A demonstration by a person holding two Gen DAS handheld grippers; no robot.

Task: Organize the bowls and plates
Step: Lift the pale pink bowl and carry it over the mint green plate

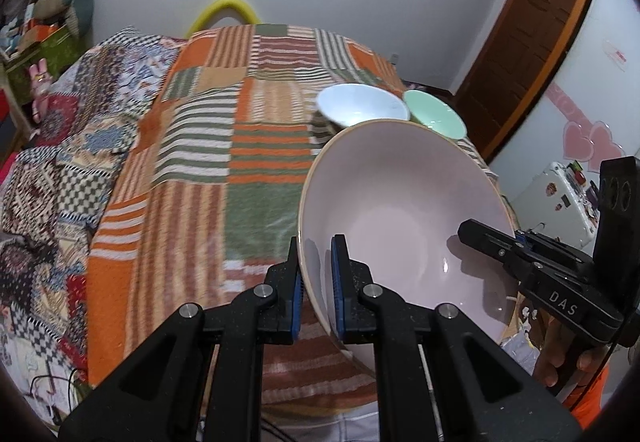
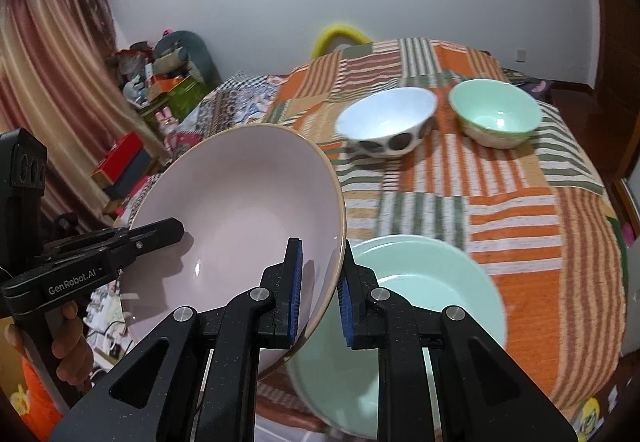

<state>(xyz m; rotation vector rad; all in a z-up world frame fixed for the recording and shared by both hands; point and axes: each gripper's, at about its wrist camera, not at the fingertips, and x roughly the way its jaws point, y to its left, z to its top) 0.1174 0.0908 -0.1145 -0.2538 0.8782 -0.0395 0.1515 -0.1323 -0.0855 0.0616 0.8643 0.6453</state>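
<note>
A large pink bowl is held in the air over the patchwork-covered table, tilted. My left gripper is shut on its left rim. My right gripper is shut on its right rim; the bowl also shows in the right wrist view. Under the bowl's right side a mint green plate lies on the table's near edge. At the far side stand a white bowl with dark spots and a small green bowl; both show in the left wrist view too, white and green.
The table carries an orange, green and white striped patchwork cloth. A yellow chair back rises behind it. Cluttered shelves and a curtain stand at the left, a wooden door at the right.
</note>
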